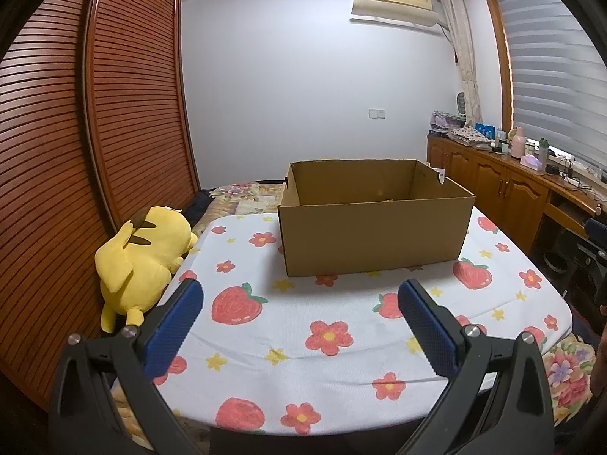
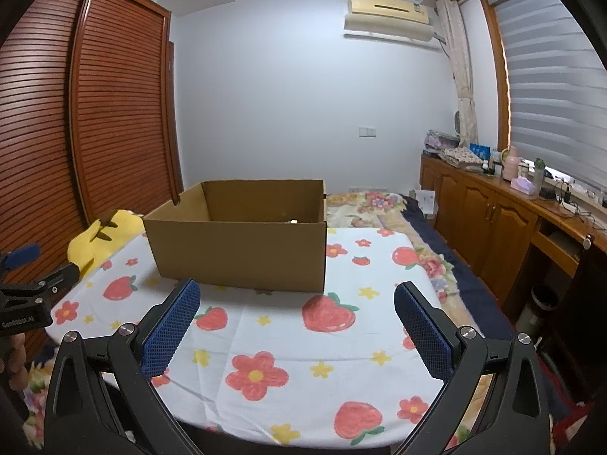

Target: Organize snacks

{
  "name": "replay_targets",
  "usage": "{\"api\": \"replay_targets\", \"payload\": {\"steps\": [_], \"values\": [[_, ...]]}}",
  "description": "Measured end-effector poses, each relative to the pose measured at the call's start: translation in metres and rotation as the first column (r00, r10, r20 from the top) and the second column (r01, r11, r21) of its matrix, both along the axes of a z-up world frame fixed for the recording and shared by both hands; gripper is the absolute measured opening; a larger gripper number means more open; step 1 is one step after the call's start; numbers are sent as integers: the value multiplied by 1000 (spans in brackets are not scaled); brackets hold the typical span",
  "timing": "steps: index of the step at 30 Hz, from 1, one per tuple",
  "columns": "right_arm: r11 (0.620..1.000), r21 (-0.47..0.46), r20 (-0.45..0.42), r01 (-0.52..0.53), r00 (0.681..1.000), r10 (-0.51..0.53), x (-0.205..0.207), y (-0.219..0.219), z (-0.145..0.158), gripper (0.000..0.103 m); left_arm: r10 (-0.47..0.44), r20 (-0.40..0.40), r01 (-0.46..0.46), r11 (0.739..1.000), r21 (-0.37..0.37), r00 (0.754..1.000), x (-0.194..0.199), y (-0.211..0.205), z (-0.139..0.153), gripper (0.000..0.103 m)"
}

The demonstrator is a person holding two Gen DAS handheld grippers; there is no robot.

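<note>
Both the left hand-held gripper (image 1: 299,295) and right hand-held gripper (image 2: 297,297) hover released, grasping nothing; ahead of them a cardboard box (image 1: 373,239) sits on the counter (image 1: 341,360).

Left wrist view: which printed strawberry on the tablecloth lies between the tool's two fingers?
The large strawberry just inside the left tool's left finger, in front of the cardboard box. The other big one sits outside, right of the right finger.

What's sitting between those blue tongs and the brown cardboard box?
Nothing but bare strawberry-print tablecloth lies between the left tongs and the open brown cardboard box, in the left wrist view.
</note>
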State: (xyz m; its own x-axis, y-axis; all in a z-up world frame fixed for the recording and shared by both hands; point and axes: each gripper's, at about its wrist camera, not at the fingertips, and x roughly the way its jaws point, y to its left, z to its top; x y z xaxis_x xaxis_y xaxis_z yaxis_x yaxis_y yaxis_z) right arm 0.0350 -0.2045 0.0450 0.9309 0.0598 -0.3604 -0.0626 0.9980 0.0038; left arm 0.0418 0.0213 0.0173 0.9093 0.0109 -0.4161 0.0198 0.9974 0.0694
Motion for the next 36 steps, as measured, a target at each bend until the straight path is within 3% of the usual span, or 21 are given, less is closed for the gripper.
{"api": "replay_targets", "payload": {"steps": [36], "values": [[1000, 4, -1, -3, 1000, 3, 1, 1, 1, 103, -7, 16, 7, 1000, 2, 1000, -4, -3, 3, 103]]}}
